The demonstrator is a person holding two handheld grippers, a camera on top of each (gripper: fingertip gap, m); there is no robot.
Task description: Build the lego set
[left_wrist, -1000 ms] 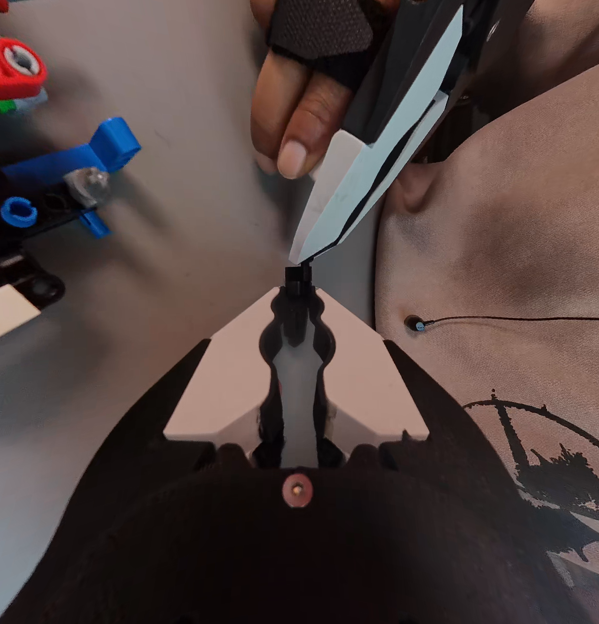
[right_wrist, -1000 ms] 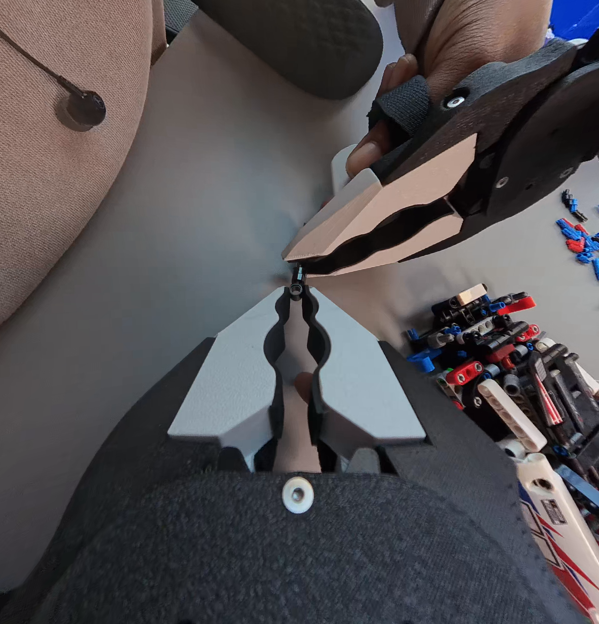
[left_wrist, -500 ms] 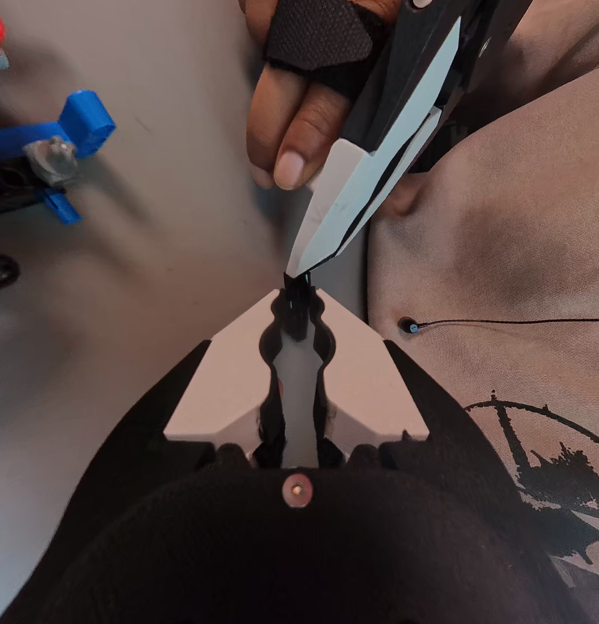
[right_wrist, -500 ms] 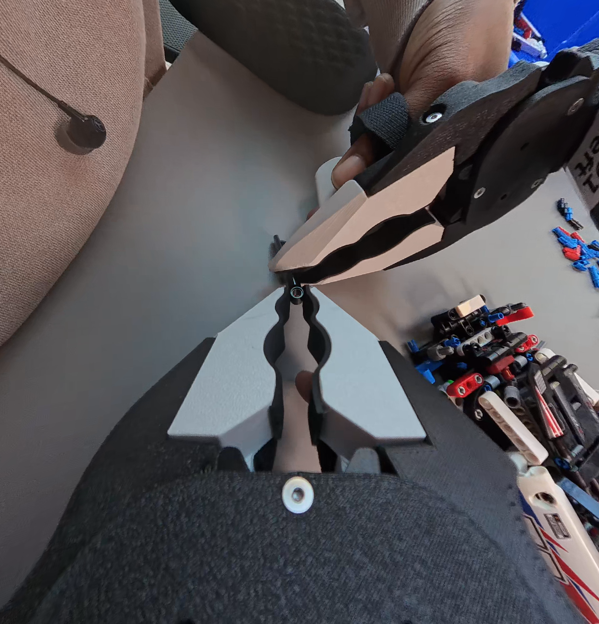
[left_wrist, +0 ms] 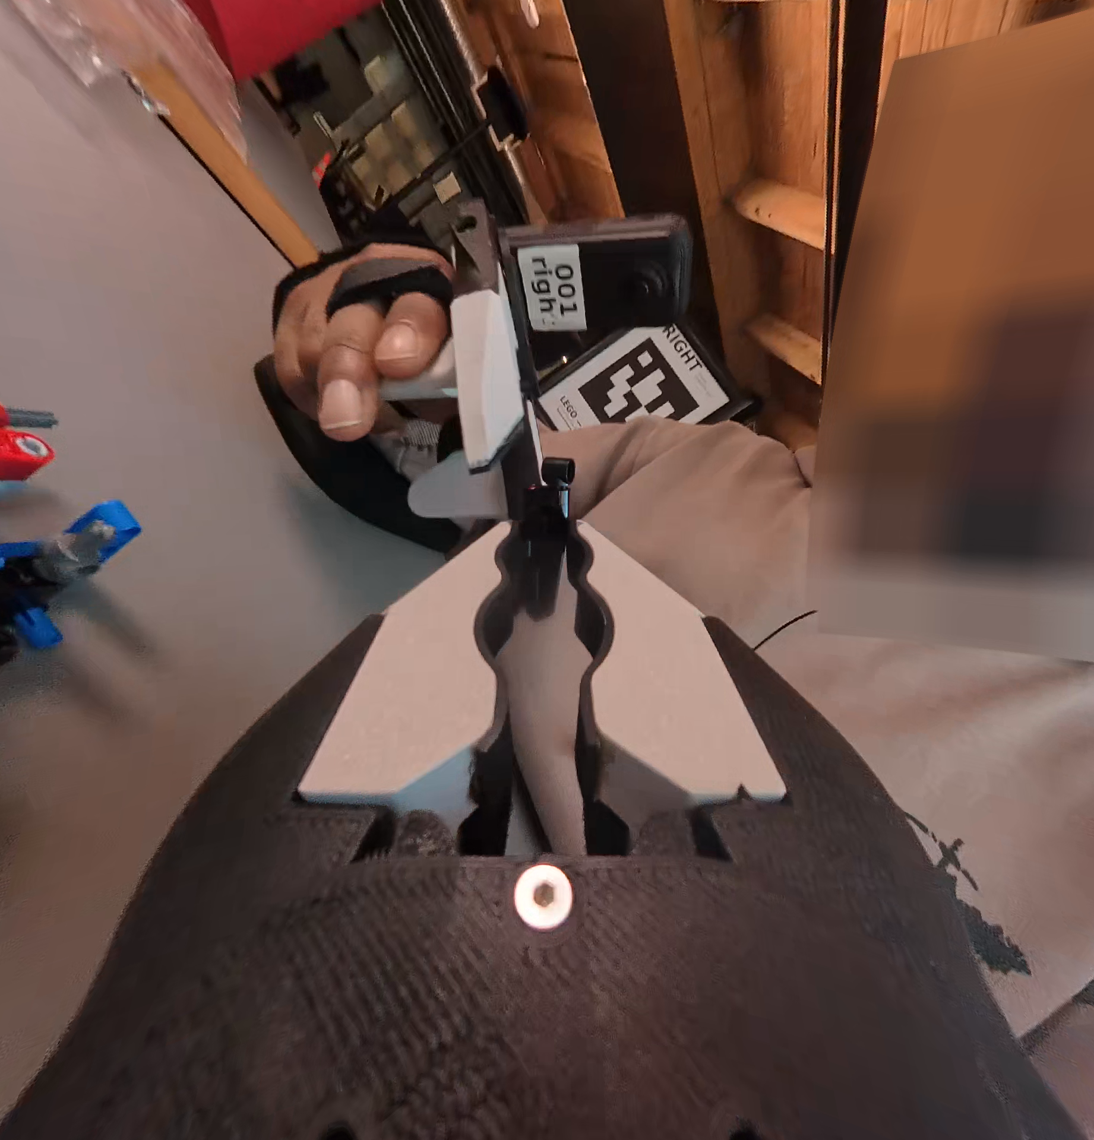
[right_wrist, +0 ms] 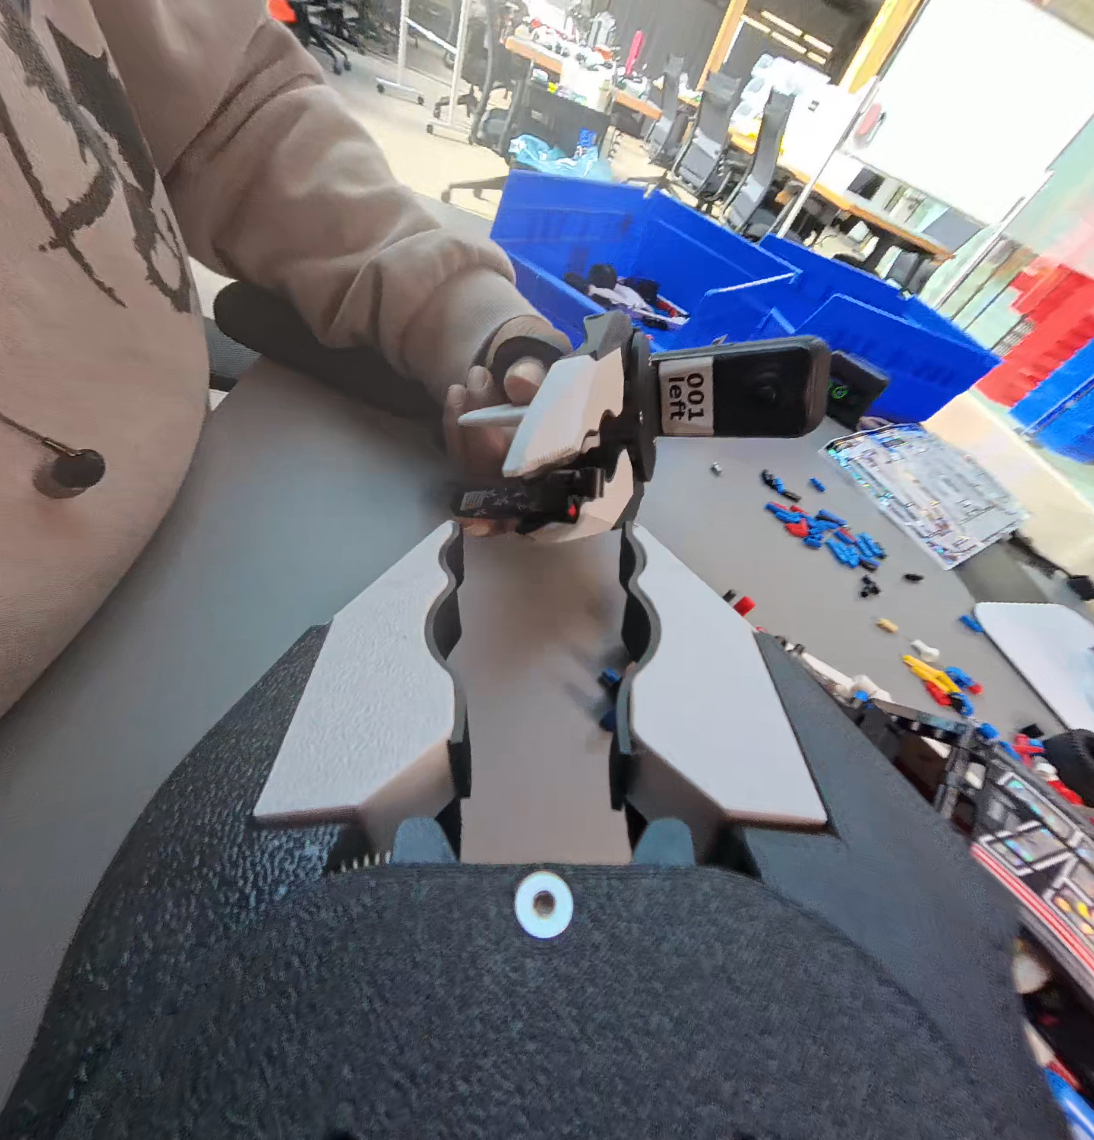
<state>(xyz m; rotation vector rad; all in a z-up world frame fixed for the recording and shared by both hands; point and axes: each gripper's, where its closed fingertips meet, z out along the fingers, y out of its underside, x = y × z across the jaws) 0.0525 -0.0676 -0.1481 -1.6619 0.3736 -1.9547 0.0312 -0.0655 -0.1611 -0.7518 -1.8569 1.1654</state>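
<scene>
My left gripper point(left_wrist: 544, 524) is shut on a long black lego piece point(left_wrist: 546, 543), held above the grey table point(left_wrist: 162, 370). A small black pin point(left_wrist: 560, 472) sticks up from that piece's far end. In the right wrist view the left gripper point(right_wrist: 551, 493) holds the same black piece point(right_wrist: 501, 501), which bears a small sticker. My right gripper point(right_wrist: 538, 533) is open and empty, its fingers on either side of the left gripper's tip. It faces me in the left wrist view point(left_wrist: 492, 453). The partly built lego car point(right_wrist: 1038, 820) lies at the right.
Loose blue, red and black pieces point(right_wrist: 828, 536) lie scattered on the table, with an instruction booklet point(right_wrist: 921, 493) and a white tray point(right_wrist: 1050, 654) beyond. Blue bins point(right_wrist: 655, 259) stand behind. The person's beige sleeve point(right_wrist: 322, 203) is close on the left. Part of the model point(left_wrist: 32, 567) shows at the left.
My right gripper has opened and let go of the small black pin, which stays on the left's piece. Both grippers have tilted up, so the room behind now shows.
</scene>
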